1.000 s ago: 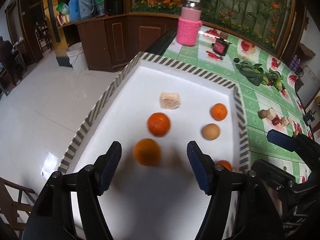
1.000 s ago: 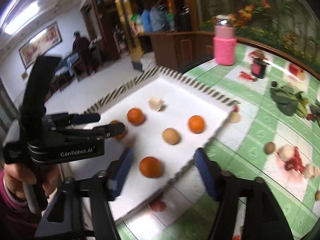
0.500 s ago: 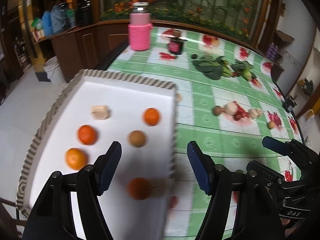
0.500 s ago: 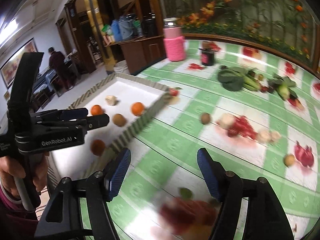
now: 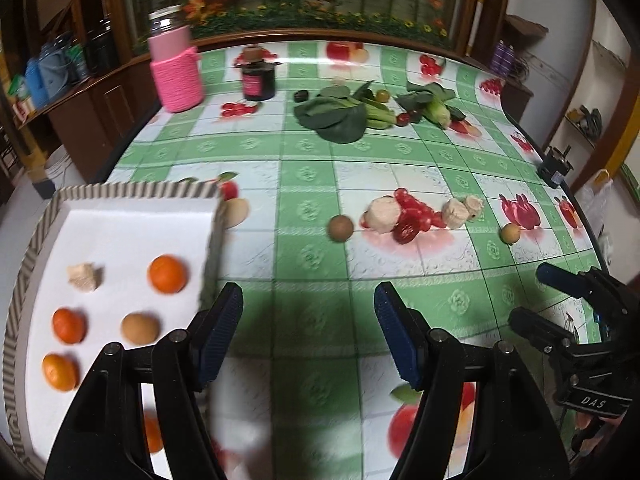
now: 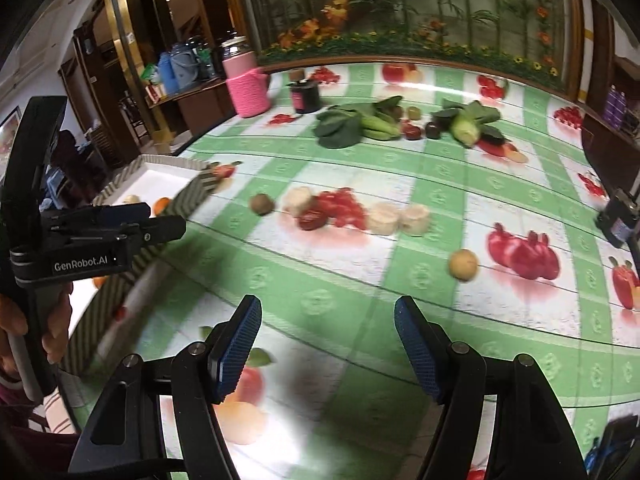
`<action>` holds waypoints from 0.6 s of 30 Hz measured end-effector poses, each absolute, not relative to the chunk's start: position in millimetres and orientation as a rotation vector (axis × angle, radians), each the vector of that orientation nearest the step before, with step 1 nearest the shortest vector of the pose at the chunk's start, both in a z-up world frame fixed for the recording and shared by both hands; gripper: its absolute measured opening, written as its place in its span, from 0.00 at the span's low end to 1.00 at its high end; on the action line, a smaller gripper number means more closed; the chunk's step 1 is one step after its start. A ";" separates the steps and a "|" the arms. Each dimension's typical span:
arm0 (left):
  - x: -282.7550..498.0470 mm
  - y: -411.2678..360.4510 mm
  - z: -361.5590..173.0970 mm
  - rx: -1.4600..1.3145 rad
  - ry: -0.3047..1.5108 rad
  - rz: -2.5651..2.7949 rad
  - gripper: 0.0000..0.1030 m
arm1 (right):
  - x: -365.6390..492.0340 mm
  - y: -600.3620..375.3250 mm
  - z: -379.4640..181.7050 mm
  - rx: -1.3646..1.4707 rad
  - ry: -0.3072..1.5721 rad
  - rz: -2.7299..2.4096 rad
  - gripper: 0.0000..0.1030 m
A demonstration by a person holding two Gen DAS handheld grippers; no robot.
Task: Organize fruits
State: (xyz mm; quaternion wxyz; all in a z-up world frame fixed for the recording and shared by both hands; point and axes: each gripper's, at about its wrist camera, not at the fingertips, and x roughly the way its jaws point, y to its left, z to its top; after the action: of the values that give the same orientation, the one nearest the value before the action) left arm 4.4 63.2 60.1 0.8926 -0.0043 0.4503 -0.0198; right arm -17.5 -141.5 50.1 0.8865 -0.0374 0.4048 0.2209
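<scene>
My left gripper hangs open over the green checked tablecloth, just right of the white tray with the striped rim. The tray holds several oranges, a brown round fruit and a beige chunk. My right gripper is also open with nothing between its fingers, above bare cloth. Ahead of it lie a brown fruit, beige pieces, red fruits and a yellowish round fruit. The same loose brown fruit shows in the left wrist view.
Leafy greens, a pink-wrapped jar and a dark jar stand at the table's far side. The tablecloth carries printed fruit pictures. The left gripper, held by a hand, shows at the left of the right wrist view.
Both grippers have swept rightward from above the tray to above the tablecloth. The tray now sits at the left of both views. Jaws stayed as wide as before.
</scene>
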 end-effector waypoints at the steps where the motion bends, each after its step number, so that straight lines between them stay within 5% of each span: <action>1: 7.6 61.0 58.0 -0.002 0.940 -0.042 0.65 | -15.2 -146.8 49.7 -0.069 0.840 0.453 0.69; 18: 63.2 54.2 29.9 0.035 1.013 -0.093 0.65 | 22.5 -109.2 35.0 -0.175 0.878 0.566 0.58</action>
State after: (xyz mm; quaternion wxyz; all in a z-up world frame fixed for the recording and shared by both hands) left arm 63.2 54.2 29.9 0.8733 0.0168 0.4849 -0.0443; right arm 22.5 -109.2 35.0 0.8630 -0.0834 0.4187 0.2702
